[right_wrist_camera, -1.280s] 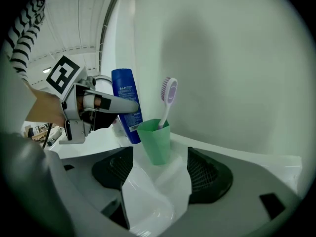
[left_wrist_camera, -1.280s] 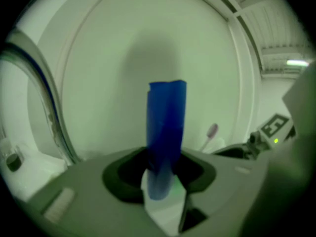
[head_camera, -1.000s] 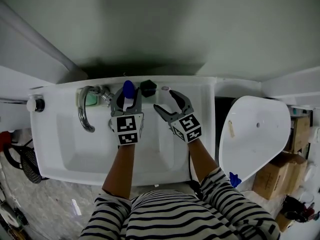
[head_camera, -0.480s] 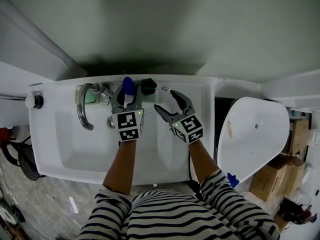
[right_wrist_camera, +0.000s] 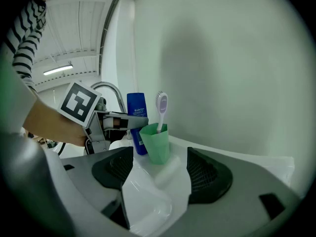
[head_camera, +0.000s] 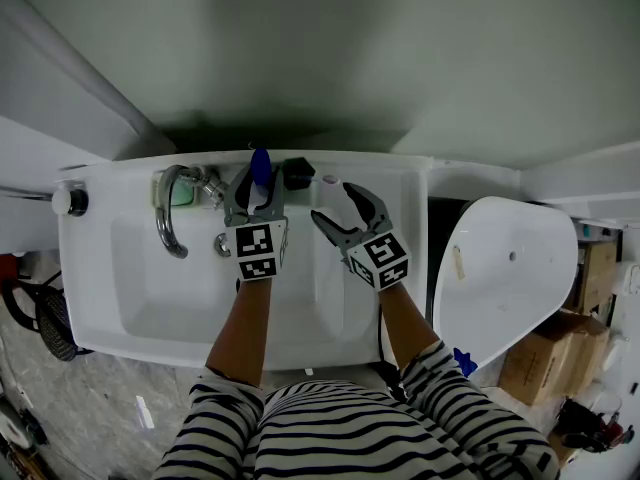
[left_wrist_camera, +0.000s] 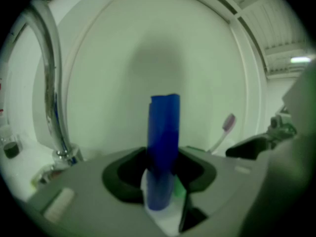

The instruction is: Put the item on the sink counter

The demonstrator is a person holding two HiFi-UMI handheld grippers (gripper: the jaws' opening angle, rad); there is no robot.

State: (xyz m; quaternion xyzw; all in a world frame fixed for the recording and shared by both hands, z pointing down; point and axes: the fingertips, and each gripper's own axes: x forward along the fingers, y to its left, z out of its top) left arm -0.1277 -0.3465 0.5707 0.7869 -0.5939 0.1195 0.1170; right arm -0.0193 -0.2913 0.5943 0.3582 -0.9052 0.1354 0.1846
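Note:
A blue bottle (head_camera: 260,166) stands upright on the back ledge of the white sink (head_camera: 130,288), near the wall. My left gripper (head_camera: 254,190) is shut on it, one jaw on each side of its body (left_wrist_camera: 164,132). In the right gripper view the bottle (right_wrist_camera: 137,122) has its base on the ledge. Just right of it is a green cup (right_wrist_camera: 155,142) holding a toothbrush (right_wrist_camera: 161,107). My right gripper (head_camera: 346,214) hovers open over the basin's right part, a little in front of the cup, with nothing between its jaws (right_wrist_camera: 160,174).
A chrome tap (head_camera: 168,213) curves over the basin left of the bottle, with a green soap holder (head_camera: 183,196) behind it. A white toilet lid (head_camera: 505,268) is to the right of the sink, and cardboard boxes (head_camera: 545,358) beyond it. The wall rises directly behind the ledge.

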